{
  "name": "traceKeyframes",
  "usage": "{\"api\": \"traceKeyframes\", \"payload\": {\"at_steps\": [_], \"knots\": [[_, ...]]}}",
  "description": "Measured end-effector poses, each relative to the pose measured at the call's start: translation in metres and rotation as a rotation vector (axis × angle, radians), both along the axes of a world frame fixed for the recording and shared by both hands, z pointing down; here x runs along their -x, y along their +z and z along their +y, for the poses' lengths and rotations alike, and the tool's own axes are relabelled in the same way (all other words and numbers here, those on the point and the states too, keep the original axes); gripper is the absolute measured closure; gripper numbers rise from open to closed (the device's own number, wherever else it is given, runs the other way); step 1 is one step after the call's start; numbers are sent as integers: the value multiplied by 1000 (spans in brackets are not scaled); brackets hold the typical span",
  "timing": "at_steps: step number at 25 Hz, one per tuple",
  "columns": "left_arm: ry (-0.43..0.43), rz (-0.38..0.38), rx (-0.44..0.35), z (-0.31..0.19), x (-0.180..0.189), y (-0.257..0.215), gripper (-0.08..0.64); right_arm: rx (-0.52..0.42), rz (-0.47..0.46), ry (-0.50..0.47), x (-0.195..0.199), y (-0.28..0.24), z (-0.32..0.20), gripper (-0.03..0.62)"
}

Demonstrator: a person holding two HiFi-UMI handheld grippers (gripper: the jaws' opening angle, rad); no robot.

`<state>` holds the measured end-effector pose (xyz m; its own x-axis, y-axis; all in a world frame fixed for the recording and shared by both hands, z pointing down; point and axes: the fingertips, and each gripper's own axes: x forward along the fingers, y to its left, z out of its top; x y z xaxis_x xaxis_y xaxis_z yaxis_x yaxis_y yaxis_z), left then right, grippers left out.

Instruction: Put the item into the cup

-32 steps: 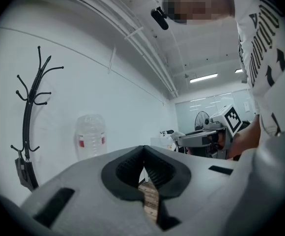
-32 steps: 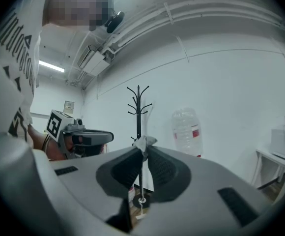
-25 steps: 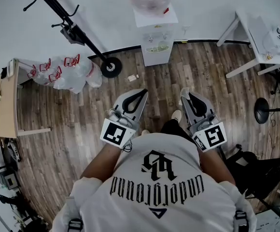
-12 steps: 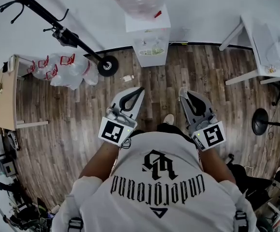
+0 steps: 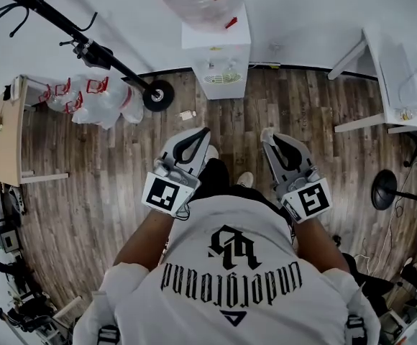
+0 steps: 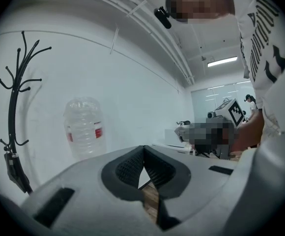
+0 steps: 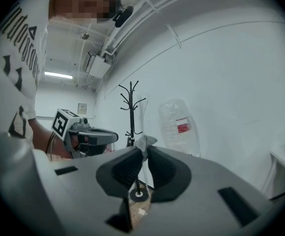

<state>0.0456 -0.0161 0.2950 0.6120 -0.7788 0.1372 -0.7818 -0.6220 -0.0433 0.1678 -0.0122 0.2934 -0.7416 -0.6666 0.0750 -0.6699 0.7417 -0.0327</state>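
Observation:
In the right gripper view my right gripper (image 7: 145, 149) is shut on a small crumpled grey item (image 7: 145, 141) that sticks out above the fingertips. From the head view the same item (image 5: 266, 131) shows as a pale scrap at the right gripper's (image 5: 267, 135) tip. My left gripper (image 5: 206, 131) is held level beside it, at waist height. Its jaws (image 6: 143, 150) meet at the tips with nothing between them. No cup shows in any view.
A white water dispenser (image 5: 216, 52) with a big clear bottle (image 6: 85, 127) stands ahead by the wall. To its left are a black coat stand (image 5: 157, 95) and plastic bags (image 5: 97, 99). A white table (image 5: 402, 70) stands at right, a wooden table (image 5: 7, 135) at left.
The person has stepped forward over the wooden floor toward the water dispenser, carrying both grippers along. The jaws of both stand as before.

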Motion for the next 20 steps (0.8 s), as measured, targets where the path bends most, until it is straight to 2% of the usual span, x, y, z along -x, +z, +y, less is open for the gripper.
{"api": "traceKeyframes", "payload": {"at_steps": [6, 12, 16, 20], "knots": [[-7, 11, 8, -29, 12, 10, 552, 17, 23, -9, 13, 12, -30, 549], [1, 4, 50, -74, 30, 32, 552, 79, 51, -1, 30, 46, -79, 549], [31, 9, 103, -109, 39, 72, 552, 150, 93, -4, 43, 89, -119, 548], [26, 7, 161, -150, 55, 113, 552, 231, 135, 4, 58, 144, -163, 548]]}}
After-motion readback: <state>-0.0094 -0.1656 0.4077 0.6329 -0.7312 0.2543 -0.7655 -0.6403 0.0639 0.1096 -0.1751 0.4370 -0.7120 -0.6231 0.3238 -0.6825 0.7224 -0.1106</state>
